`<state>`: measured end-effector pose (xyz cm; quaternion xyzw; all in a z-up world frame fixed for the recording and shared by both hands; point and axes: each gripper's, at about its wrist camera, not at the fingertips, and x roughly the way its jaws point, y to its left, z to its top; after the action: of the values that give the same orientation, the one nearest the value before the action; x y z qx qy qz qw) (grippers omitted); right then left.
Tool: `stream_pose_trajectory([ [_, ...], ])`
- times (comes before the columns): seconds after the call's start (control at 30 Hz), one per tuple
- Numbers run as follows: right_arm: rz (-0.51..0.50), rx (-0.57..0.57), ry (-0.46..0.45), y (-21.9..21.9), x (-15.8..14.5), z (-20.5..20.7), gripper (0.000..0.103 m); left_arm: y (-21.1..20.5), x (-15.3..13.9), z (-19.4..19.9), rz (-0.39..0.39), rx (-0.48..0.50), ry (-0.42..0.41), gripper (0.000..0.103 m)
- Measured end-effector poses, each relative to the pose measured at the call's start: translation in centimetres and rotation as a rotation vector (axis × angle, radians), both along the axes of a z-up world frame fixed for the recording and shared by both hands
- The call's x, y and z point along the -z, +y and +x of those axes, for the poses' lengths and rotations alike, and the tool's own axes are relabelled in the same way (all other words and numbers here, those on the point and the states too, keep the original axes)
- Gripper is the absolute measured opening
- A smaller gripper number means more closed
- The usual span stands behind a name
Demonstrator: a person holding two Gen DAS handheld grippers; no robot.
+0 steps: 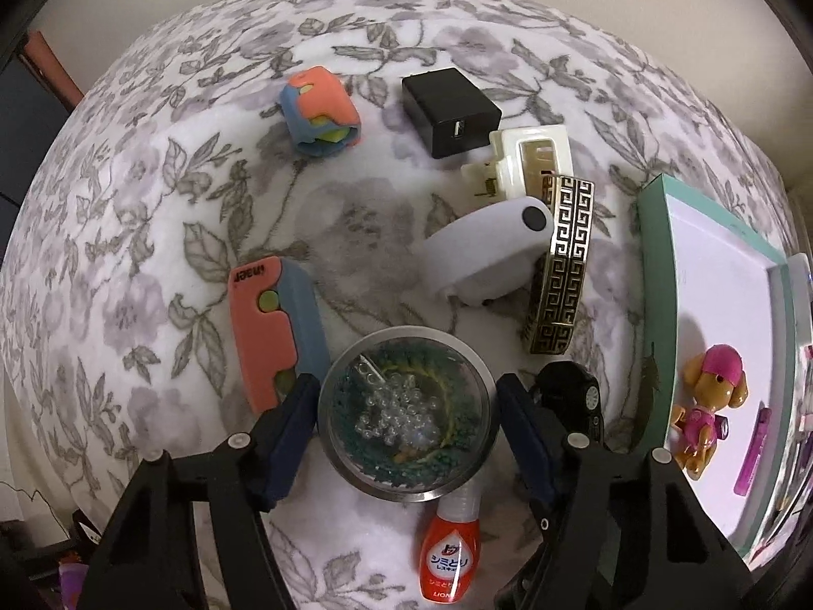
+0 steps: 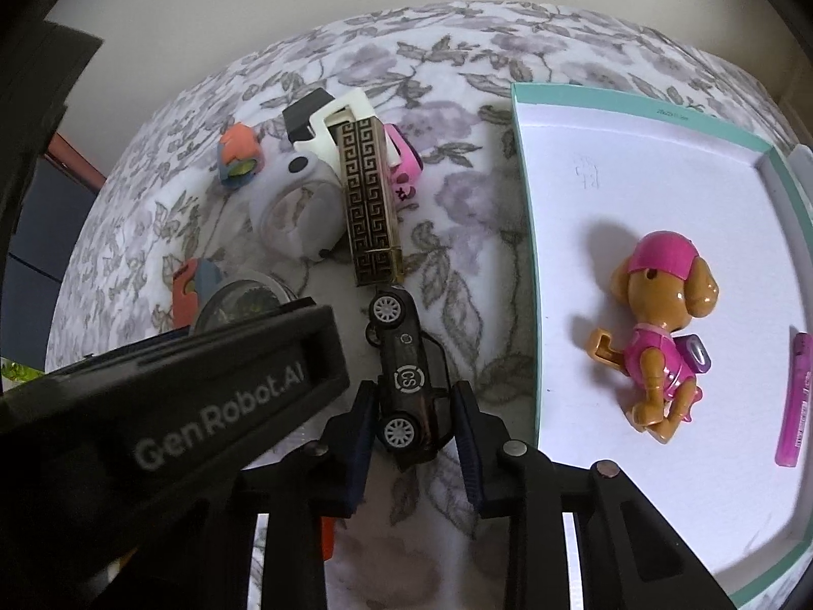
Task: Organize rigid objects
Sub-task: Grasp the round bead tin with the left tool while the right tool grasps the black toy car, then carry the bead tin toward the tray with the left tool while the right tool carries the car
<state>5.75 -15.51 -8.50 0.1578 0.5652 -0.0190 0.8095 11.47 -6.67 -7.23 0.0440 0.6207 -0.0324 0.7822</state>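
- Floral bedding (image 1: 152, 234) in grey and lilac is spread under everything, with a plain pale wall behind and a teal-edged box (image 2: 528, 264) lying at the right.
- Inside the box, two things are already seen placed: a pink-capped toy dog (image 2: 660, 335) and a slim purple stick (image 2: 793, 401) near the far edge.
- Much is judged left outside: an orange-and-blue cube (image 1: 322, 112), a black charger (image 1: 449, 112), a cream plastic piece (image 1: 528, 157), a grey rounded gadget (image 1: 488, 259), a gold patterned case (image 1: 561, 264), an orange-and-blue folding toy (image 1: 274, 325) and a red bottle (image 1: 449, 554).
- The left gripper (image 1: 406, 432) is held over a round clear-lidded jar (image 1: 406, 412) of beads; its jaws stand either side of the jar, with thin gaps showing at both pads, so no grip is made yet.
- The right gripper (image 2: 414, 422) straddles a black toy car (image 2: 409, 381) lying on its side just beside the box wall; the jaws are close in on it, but whether the pads press cannot be told.
- A pink toy (image 2: 404, 168) is half hidden behind the gold case.
- The left gripper's body blocks much of the right wrist view, covering most of the jar and the folding toy.
- The box's near end is cut off, so its full contents cannot be counted.
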Motion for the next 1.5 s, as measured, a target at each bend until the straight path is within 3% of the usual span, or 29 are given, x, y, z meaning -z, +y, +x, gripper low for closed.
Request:
stream_pose_trajectory([
  [0.4, -0.03, 0.001, -0.001, 0.0, -0.7, -0.2, 0.03, -1.5, -0.1, -0.8, 0.027, 0.029, -0.011, 0.073],
  [0.83, -0.025, 0.027, -0.027, -1.2, -2.4, -0.8, 0.03, 0.2, -1.0, -0.1, -0.02, 0.003, 0.014, 0.073],
  [1.03, -0.018, 0.053, -0.065, -2.0, -4.3, -1.2, 0.03, 0.9, -3.7, -0.2, -0.062, -0.007, -0.025, 0.073],
  [1.27, -0.02, 0.105, -0.146, -3.5, -7.6, -2.2, 0.03, 1.0, -8.2, -1.3, -0.139, 0.027, -0.148, 0.073],
  [1.5, -0.029, 0.213, -0.129, -7.1, -8.5, -3.3, 0.03, -0.3, -10.3, -2.7, -0.209, 0.091, -0.206, 0.073],
])
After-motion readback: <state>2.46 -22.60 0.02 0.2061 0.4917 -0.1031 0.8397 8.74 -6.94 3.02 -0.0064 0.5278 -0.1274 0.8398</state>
